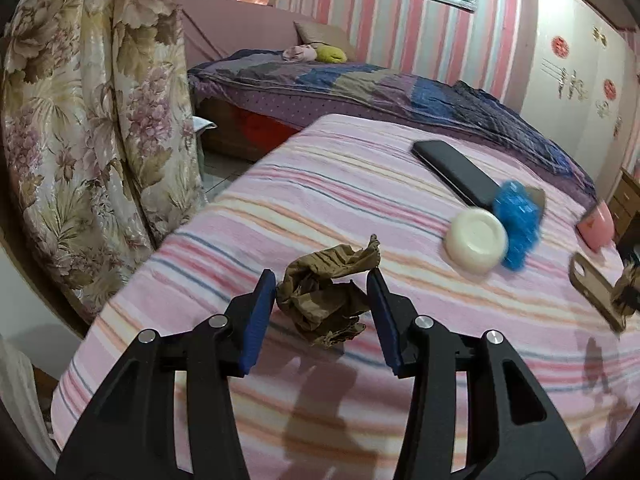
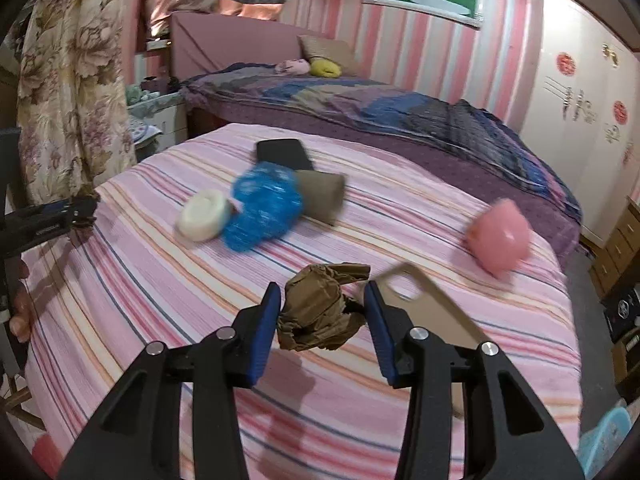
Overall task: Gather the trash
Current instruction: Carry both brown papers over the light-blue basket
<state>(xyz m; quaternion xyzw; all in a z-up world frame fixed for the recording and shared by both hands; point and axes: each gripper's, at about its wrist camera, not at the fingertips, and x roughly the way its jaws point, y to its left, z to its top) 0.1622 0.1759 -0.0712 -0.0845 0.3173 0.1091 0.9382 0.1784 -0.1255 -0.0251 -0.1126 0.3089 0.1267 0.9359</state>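
In the left wrist view a crumpled brown paper wad point(image 1: 324, 296) sits between the blue pads of my left gripper point(image 1: 322, 292), above the pink striped bedspread point(image 1: 256, 208). The pads touch its sides. In the right wrist view a second crumpled brown paper wad point(image 2: 320, 308) sits between the pads of my right gripper point(image 2: 320, 304), also lifted over the bedspread point(image 2: 140, 264). The left pad touches it; a small gap shows at the right pad. My left gripper point(image 2: 80, 208) shows at the left edge of the right wrist view.
On the bedspread lie a white round dish point(image 1: 476, 244), a crumpled blue bag point(image 1: 516, 220), a black phone point(image 1: 456, 168), a pink box point(image 2: 500, 236), a brown pouch point(image 2: 324, 192) and a tan phone case point(image 2: 424, 300). A floral curtain point(image 1: 92, 120) hangs left. A purple bed point(image 2: 380, 112) lies behind.
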